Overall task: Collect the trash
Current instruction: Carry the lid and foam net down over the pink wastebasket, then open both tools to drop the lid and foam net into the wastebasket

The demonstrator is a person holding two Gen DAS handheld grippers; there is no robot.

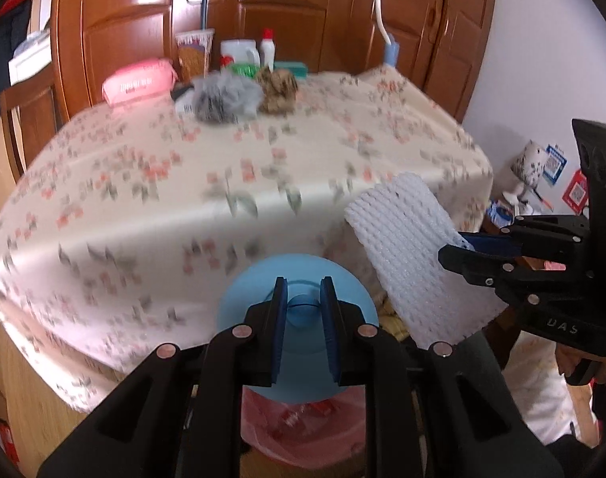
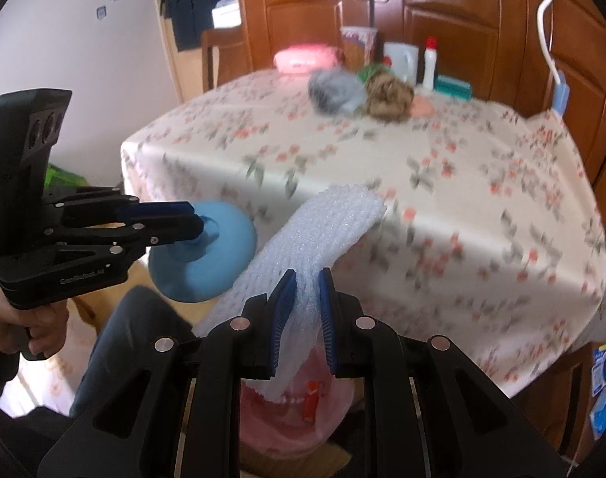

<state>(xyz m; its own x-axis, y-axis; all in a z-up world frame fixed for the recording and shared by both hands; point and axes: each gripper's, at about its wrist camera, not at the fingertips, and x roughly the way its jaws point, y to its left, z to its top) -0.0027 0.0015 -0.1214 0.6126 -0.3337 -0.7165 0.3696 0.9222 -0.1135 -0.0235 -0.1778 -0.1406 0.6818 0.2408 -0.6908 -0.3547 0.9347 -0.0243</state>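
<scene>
1. Left gripper (image 1: 303, 310) fingers clamp the knob of a blue lid (image 1: 239, 302), carried in the air.
2. Right gripper (image 2: 303, 314) fingers pinch a white foam net sleeve (image 2: 322, 231); it juts beyond the fingertips.
3. Pink-lined trash bin (image 2: 334, 402) sits below both fingertip pairs.
4. Floral-cloth table (image 1: 183, 183) lies ahead.

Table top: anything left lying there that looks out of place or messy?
Yes. A grey crumpled wad and a brown crumpled wad lie loose on the floral tablecloth, beside the upright bottles at the far edge. The blur hides what they are. Nothing looks spilled.
</scene>
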